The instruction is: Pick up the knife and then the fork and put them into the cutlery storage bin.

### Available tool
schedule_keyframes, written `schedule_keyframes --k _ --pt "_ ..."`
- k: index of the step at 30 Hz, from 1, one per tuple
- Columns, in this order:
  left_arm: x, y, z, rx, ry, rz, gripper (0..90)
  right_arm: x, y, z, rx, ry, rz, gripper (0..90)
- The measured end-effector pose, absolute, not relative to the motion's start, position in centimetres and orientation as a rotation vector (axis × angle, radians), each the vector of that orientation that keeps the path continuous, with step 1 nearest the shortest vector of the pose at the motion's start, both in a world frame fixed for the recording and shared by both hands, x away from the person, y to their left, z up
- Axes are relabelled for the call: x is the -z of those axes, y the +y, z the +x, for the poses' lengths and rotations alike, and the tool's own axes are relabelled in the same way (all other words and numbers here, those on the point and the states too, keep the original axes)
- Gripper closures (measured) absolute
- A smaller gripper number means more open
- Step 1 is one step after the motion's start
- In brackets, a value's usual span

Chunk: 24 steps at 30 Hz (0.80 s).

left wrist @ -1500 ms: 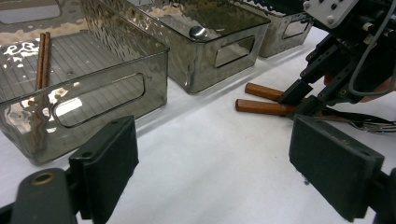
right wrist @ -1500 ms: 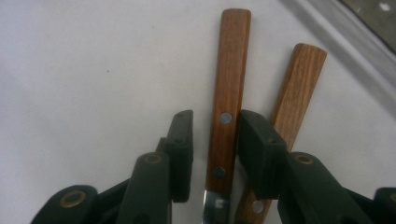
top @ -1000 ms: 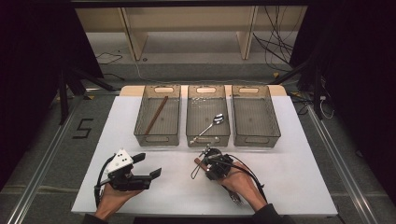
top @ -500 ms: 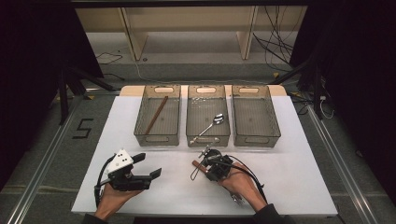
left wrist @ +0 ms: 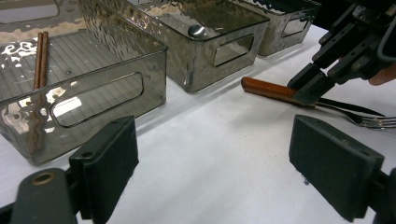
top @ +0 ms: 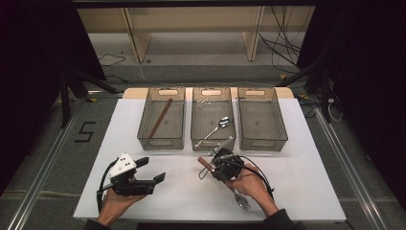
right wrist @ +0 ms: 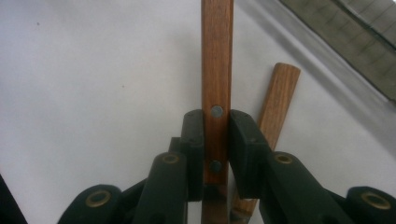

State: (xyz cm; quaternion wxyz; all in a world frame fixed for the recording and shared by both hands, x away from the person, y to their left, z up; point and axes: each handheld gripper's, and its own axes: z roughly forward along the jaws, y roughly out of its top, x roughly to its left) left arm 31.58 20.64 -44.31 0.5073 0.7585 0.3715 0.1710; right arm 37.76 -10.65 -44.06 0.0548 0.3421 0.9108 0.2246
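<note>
Here my right gripper clamps the wooden-handled utensil, its long axis pointing ahead; my left gripper stands open, farther off.

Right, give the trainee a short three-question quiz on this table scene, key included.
1. True or false: the right hand-held gripper is shut on a wooden-handled utensil.
2. Which bin holds the spoon: A the left bin, B the middle bin, C the right bin?
3. Fill in: the left hand-held gripper has its jaws ____, with nothing between them.

Key: 1 true. 2 B. 3 open. A second wooden handle lies on the white table beside the gripped one, and a brown stick lies in the left bin.
</note>
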Motion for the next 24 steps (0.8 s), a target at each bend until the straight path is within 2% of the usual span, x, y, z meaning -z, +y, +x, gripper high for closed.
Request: schedule_keyframes --k 24 --pt "44.2 20.9 31.6 -0.418 0.9 1.806 15.2 39.7 -14.4 39.1 -0.961 2.601 1.102 77.2"
